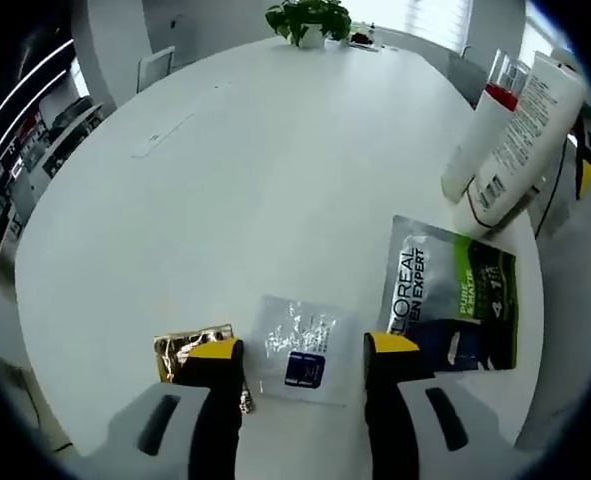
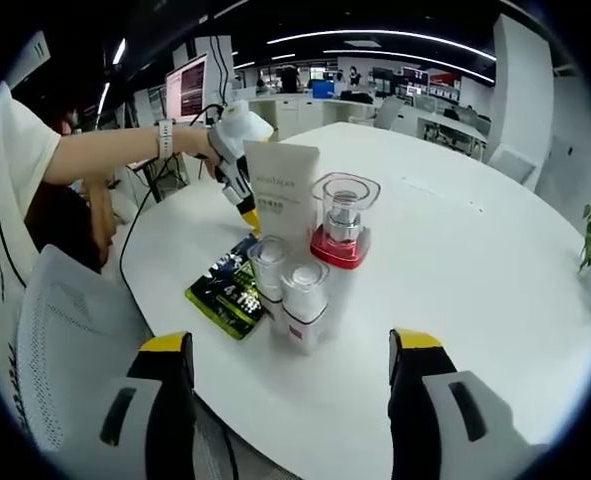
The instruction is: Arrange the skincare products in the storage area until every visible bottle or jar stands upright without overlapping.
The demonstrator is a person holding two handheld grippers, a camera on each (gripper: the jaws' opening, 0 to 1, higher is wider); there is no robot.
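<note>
In the right gripper view, a white tube (image 2: 281, 192), a bottle with a red band and clear cap (image 2: 342, 228) and two small white bottles (image 2: 271, 266) (image 2: 304, 302) stand upright in a tight cluster. My right gripper (image 2: 290, 342) is open, short of them. A hand holds my left gripper (image 2: 245, 212) beyond the tube. In the left gripper view, my left gripper (image 1: 303, 348) is open over a clear sachet (image 1: 297, 349) lying flat. The tube (image 1: 533, 125) and red-banded bottle (image 1: 483, 135) lean in at the right edge.
A green and black L'Oreal pouch (image 1: 455, 295) (image 2: 229, 287) lies flat beside the bottles. A gold sachet (image 1: 188, 346) lies by my left jaw. A potted plant (image 1: 310, 20) stands at the far table edge. A seated person's arm (image 2: 105, 152) reaches in from the left; a cable (image 2: 140, 225) trails there.
</note>
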